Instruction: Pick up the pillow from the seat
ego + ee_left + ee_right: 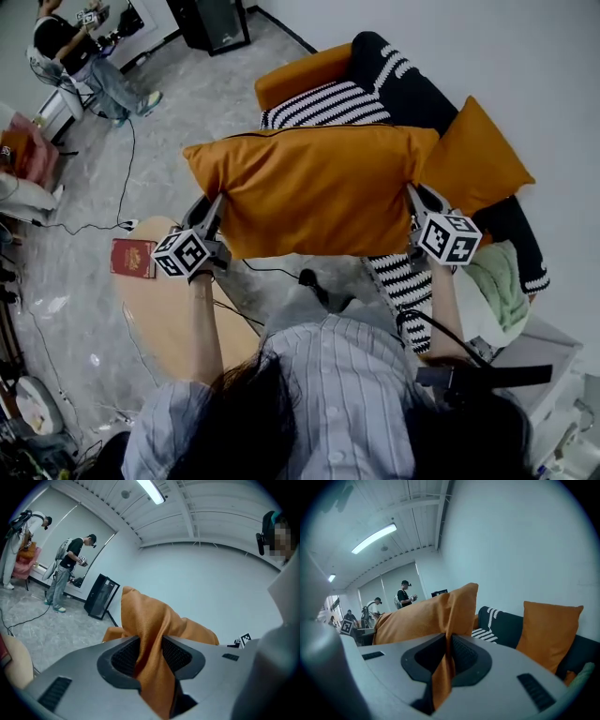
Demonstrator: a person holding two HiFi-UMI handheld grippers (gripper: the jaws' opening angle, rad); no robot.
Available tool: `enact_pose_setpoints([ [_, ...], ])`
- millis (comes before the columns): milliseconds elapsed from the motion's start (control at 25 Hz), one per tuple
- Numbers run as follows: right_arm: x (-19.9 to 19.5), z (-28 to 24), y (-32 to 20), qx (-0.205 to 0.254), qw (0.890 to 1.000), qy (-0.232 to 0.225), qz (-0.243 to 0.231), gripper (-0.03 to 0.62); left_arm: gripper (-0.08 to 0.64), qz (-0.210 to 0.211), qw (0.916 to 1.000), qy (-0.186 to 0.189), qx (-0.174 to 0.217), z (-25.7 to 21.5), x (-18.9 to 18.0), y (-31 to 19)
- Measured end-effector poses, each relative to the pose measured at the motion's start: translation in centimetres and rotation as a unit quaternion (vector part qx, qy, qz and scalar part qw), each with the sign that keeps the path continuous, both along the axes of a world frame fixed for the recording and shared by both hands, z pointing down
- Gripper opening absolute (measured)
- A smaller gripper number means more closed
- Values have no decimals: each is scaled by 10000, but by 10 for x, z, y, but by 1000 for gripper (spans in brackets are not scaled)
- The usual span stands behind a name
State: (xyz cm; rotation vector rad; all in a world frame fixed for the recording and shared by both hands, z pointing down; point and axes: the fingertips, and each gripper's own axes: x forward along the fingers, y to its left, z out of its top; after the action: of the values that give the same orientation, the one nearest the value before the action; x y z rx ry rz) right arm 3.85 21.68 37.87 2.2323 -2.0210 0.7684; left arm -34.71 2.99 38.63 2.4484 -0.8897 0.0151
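An orange pillow (319, 187) hangs in the air in front of the sofa, stretched between both grippers. My left gripper (212, 217) is shut on its left edge; in the left gripper view the orange cloth (150, 634) is bunched between the pads. My right gripper (416, 202) is shut on the pillow's right edge, with a thin fold of the pillow's cloth (445, 667) pinched between its jaws. The rest of the pillow (422, 616) rises beyond them.
Behind stands a dark sofa (412, 89) with a striped cushion (323, 105), a second orange pillow (483, 159) and a green cloth (497, 281). A round wooden table (164, 309) with a red booklet (133, 258) is at my left. Other people (80, 56) stand far off.
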Motion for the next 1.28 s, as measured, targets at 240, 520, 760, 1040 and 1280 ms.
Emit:
enact_pose_setpoints([
  [240,28,0,39,42,9999,35,-103,48,164,-110,9999,22,74,-3,24,47],
  [520,54,6,99,69,9998,62,-200,48,164,-231,9997,18,70,5,45,118],
  [760,59,13,136,79,9997,16,-237,47,164,-268,9996,-19,93,5,49,156],
  [1040,57,20,165,69,9996,-68,-266,47,164,-291,9995,-110,78,5,47,187],
  [1280,56,29,174,20,9993,-93,-361,46,164,-372,9991,-164,88,5,43,200],
])
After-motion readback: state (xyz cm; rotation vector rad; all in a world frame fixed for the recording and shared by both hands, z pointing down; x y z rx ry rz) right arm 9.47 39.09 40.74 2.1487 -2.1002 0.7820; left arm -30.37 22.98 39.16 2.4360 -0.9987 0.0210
